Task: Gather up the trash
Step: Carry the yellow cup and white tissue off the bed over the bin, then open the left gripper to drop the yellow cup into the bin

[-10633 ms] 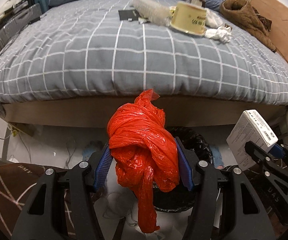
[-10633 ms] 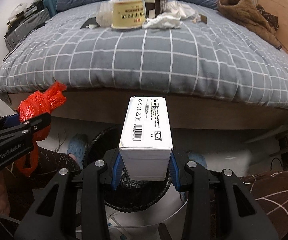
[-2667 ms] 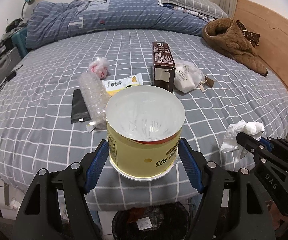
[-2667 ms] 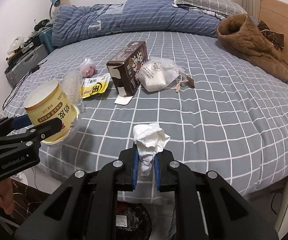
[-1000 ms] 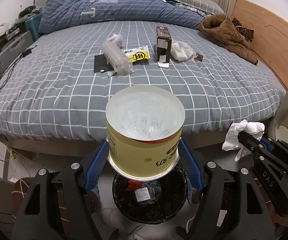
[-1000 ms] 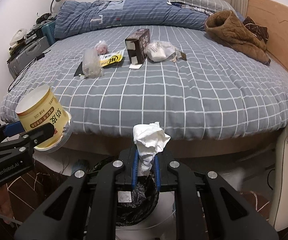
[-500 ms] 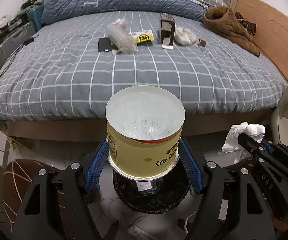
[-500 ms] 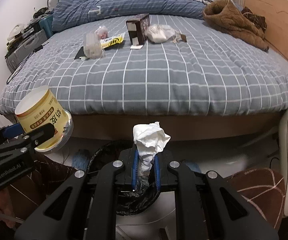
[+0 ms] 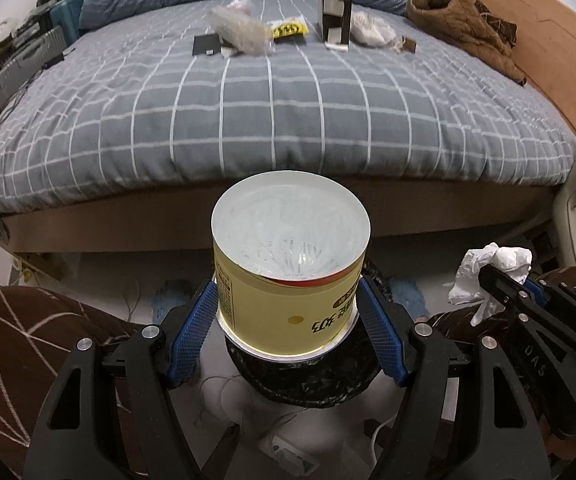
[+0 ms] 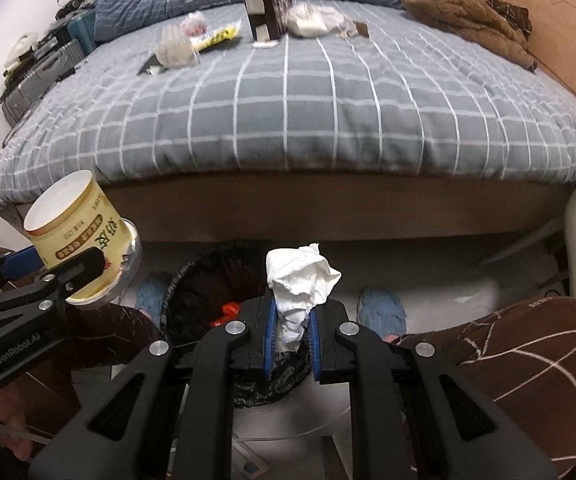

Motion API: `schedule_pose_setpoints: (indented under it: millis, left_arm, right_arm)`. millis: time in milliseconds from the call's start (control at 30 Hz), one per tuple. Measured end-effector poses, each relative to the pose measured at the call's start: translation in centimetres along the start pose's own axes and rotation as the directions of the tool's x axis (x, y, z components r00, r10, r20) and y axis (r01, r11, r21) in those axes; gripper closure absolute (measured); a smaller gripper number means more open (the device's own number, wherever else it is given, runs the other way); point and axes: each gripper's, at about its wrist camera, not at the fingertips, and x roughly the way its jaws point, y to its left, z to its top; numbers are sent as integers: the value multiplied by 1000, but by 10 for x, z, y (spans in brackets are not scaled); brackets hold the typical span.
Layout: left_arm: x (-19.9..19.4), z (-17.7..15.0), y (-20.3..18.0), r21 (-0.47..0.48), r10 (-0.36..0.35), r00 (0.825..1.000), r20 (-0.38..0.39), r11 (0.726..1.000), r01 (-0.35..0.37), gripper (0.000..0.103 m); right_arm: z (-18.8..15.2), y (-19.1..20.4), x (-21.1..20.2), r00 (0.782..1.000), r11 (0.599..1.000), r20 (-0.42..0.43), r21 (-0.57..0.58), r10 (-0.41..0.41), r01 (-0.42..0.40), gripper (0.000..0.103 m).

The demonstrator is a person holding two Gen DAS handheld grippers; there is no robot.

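Above the black-lined trash bin (image 10: 204,300), the left tongs (image 9: 288,320) clamp a light, probably crushable yellow tub (image 9: 288,276) by its sides, while the right tongs (image 10: 292,320), at three o'clock, pinch soft crumpled tissue (image 10: 300,276).

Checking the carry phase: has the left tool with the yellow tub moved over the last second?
Yes. The left tool with the tub has dropped: the bed edge, below the tub's rim a second ago, is now level with it, and the bin looms larger.
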Motion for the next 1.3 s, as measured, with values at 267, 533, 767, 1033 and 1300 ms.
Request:
schedule_pose_setpoints:
  millis: [267,533,767,1033,1300]
  left_arm:
    - [36,-9,-2,-1,-5,998,-63,1000,5,33]
    - [69,-13,-7,30,15,994,-105,999,-12,33]
    - [96,-15,-6,21,2,986,-167,1000,2,33]
    - [111,-20,-19,38,-20,979,-204,999,28,32]
    - [111,-21,-22,26,-13,983,-186,1000,18,16]
  right_arm:
    - [-4,-6,24,999,1000,-47,12,-8,9,90]
    - [-4,-5,42,996,1000,-82,6,-16,17,90]
    - [-5,-7,55,993,1000,-114,4,-16,17,90]
    - [-4,-11,71,989,999,-143,22,-28,31,90]
    - [-5,-11,79,989,999,-146,26,-27,31,90]
